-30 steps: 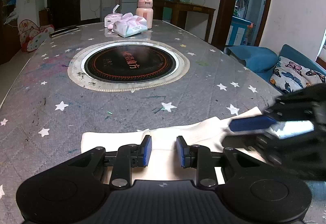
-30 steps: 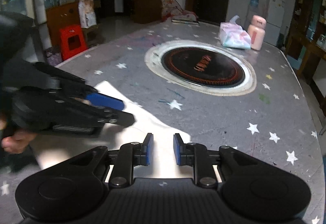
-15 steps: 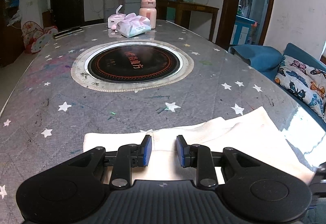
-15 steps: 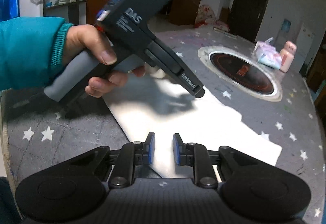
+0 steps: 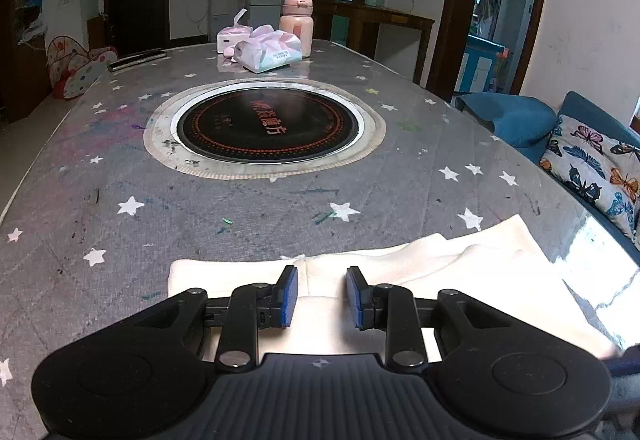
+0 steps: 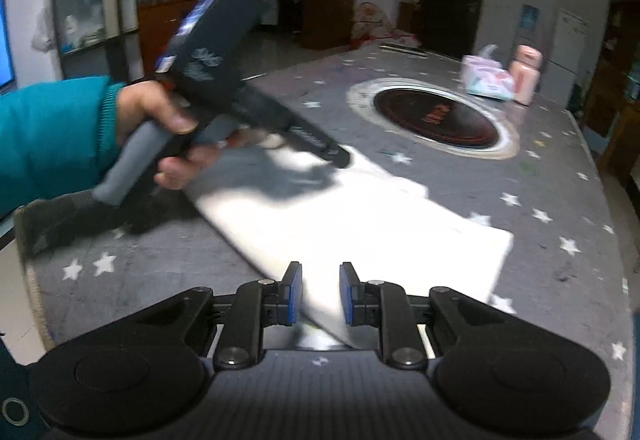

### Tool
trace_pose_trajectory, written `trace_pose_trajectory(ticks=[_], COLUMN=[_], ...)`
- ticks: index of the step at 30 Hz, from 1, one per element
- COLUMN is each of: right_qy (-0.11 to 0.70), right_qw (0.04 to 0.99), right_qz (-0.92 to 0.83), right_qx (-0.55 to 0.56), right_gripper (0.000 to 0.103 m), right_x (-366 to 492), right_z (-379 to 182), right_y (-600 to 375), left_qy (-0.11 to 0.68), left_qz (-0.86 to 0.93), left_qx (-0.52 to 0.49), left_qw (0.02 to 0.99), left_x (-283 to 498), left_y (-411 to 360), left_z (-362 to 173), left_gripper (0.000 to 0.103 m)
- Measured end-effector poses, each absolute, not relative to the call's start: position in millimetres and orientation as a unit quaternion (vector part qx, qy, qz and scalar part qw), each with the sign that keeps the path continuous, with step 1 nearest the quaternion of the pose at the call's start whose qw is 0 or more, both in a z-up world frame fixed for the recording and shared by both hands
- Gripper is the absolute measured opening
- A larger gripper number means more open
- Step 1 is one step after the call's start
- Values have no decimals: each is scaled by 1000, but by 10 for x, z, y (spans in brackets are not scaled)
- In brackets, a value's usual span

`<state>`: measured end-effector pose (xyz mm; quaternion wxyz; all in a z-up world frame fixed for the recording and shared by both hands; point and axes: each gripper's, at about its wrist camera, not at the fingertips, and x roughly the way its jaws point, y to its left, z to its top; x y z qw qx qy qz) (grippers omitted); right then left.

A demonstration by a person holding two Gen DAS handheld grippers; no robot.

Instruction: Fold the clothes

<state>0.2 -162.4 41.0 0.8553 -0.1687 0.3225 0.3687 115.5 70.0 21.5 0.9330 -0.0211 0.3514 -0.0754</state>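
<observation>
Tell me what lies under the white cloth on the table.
The white cloth lies flat on the grey star-patterned table cover. Only this cover shows around its edges; anything directly beneath the cloth is hidden.

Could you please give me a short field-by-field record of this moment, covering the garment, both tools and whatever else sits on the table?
garment: white cloth, lying flat on the near part of the table, partly folded
left tool: open, over the garment's near edge, gripping nothing
right tool: open, over a corner of the garment, gripping nothing
table: grey cover with white stars
centre: round black cooktop
far end: tissue pack, pink bottle
image quality: right wrist view blurred
</observation>
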Motion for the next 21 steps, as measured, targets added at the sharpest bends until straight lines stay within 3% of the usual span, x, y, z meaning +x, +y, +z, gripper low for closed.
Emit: trace_pose_trajectory(ticks=[21], right_qy=[356], right_qw=[874], right_qz=[313], right_qx=[-105], right_gripper=[20], right_x=[537], right_z=[329], right_y=[-1916], left_qy=[313], left_qz=[-88], left_qx=[-49], left_qw=[944], left_x=[-139], left_y=[882], left_z=[495], left_gripper=[30])
